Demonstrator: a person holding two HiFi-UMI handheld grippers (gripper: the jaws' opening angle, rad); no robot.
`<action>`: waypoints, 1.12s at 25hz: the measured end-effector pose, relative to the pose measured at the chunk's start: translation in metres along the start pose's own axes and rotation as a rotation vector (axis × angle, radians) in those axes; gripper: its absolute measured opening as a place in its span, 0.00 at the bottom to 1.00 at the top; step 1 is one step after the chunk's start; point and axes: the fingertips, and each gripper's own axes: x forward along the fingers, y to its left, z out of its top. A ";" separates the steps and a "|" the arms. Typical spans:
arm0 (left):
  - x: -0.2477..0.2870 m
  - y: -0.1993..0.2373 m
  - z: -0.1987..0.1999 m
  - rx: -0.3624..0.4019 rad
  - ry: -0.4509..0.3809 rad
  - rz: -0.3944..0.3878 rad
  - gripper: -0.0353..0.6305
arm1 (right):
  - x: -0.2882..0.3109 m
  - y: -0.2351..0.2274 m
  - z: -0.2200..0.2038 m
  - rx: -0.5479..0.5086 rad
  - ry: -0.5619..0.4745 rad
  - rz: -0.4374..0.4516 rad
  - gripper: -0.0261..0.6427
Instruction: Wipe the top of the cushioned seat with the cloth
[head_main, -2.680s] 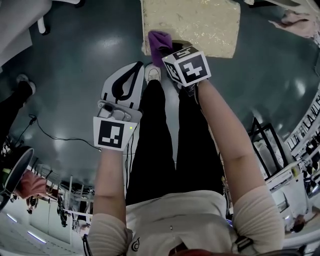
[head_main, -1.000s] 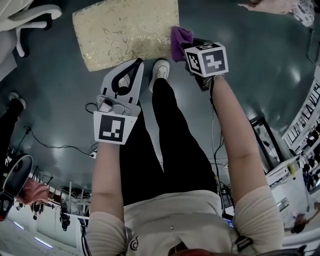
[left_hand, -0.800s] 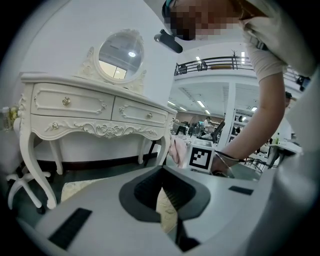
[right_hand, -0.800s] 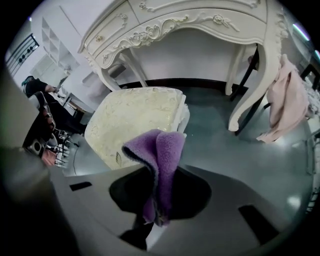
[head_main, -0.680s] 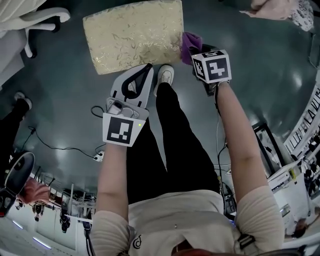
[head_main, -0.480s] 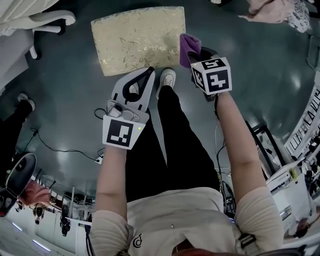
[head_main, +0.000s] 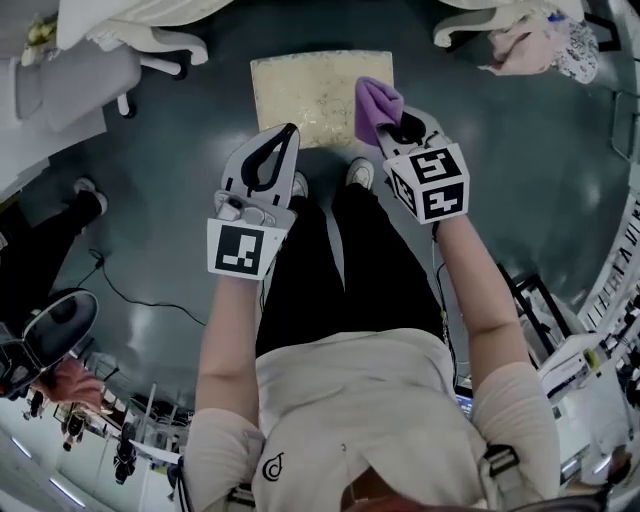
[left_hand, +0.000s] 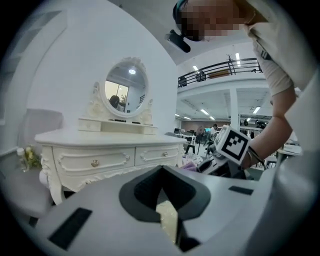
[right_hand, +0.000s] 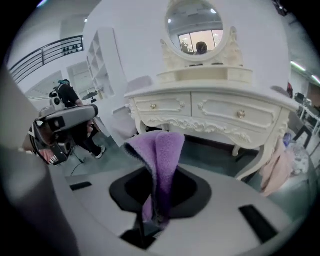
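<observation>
The cushioned seat (head_main: 305, 92) is a cream, gold-patterned square pad low on the floor ahead of the person's feet. A purple cloth (head_main: 377, 106) sticks up from my right gripper (head_main: 400, 126), which is shut on it; in the head view it overlaps the seat's right edge. In the right gripper view the cloth (right_hand: 161, 157) stands folded between the jaws of the right gripper (right_hand: 156, 202). My left gripper (head_main: 274, 140) is shut and holds nothing, just left of the seat's near edge. A sliver of the seat (left_hand: 168, 221) shows through the left gripper (left_hand: 161, 170).
A white dressing table (right_hand: 215, 112) with an oval mirror (left_hand: 126, 94) stands beyond the seat. White chairs (head_main: 120, 60) sit at the top left, and a pink garment (head_main: 528, 45) hangs at the top right. A cable (head_main: 120, 290) runs over the dark floor.
The seat now looks smaller, farther and centred between the grippers. Both grippers have risen and point level at the dressing table. The cloth stays in the right gripper.
</observation>
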 end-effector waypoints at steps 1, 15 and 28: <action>-0.006 0.001 0.015 0.013 -0.012 0.008 0.07 | -0.012 0.006 0.015 -0.016 -0.027 -0.005 0.16; -0.078 0.021 0.202 0.219 -0.127 0.121 0.07 | -0.186 0.033 0.211 -0.148 -0.445 -0.145 0.16; -0.113 0.015 0.325 0.158 -0.309 0.111 0.07 | -0.278 0.057 0.288 -0.267 -0.655 -0.169 0.16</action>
